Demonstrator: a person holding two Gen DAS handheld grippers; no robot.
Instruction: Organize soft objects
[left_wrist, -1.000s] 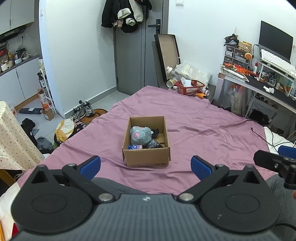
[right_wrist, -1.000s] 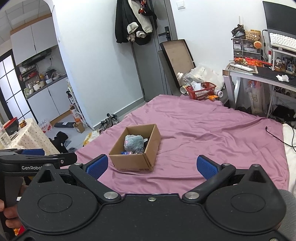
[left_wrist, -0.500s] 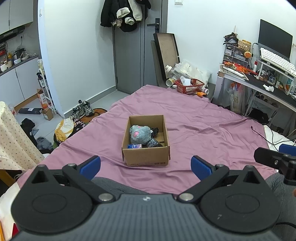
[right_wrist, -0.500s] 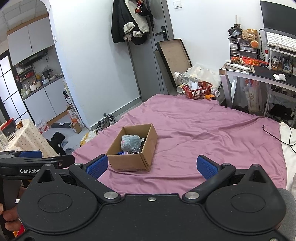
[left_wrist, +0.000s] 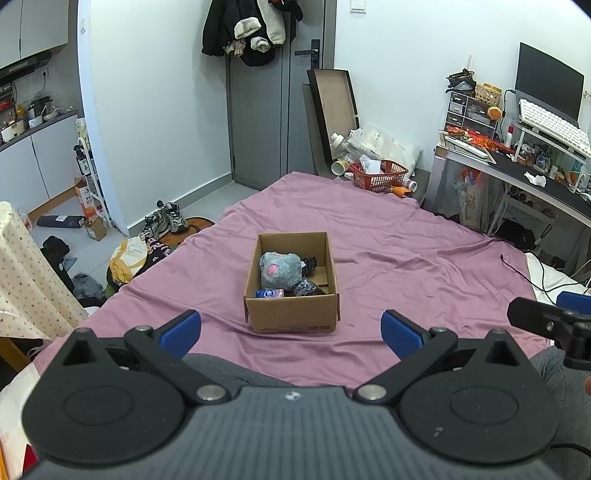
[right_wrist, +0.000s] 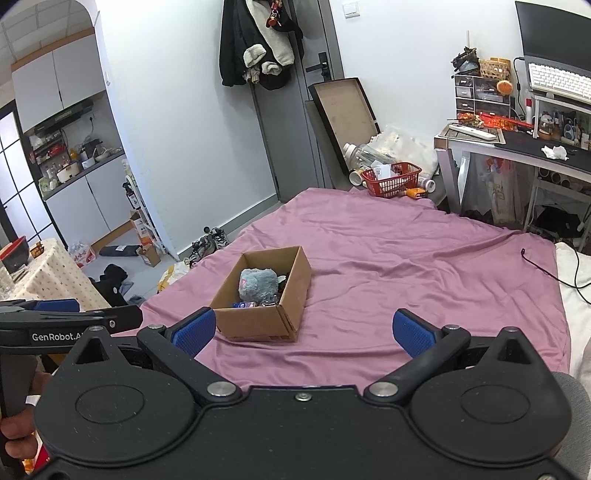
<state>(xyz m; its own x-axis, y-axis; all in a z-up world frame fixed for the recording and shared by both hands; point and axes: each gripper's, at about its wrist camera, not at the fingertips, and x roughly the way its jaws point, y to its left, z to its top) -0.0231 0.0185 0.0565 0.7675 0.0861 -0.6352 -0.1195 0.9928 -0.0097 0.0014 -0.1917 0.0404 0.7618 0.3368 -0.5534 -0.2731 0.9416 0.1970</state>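
Claws (left_wrist: 291, 330) (right_wrist: 304, 330) agape, empty; cardboard box (left_wrist: 293, 314) with grey plush (left_wrist: 279, 267) inside

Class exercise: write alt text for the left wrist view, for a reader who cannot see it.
An open cardboard box sits on a purple bedsheet, holding a grey plush toy and small packets. The open, empty left gripper frames it from below, in a cluttered bedroom.

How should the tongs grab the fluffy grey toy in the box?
Probably from straight above, pinching the rounded top of the grey plush toy. It sits down inside the cardboard box, whose walls block the sides, and its soft hump rises clear of the smaller items packed beside it, so that is the free part.
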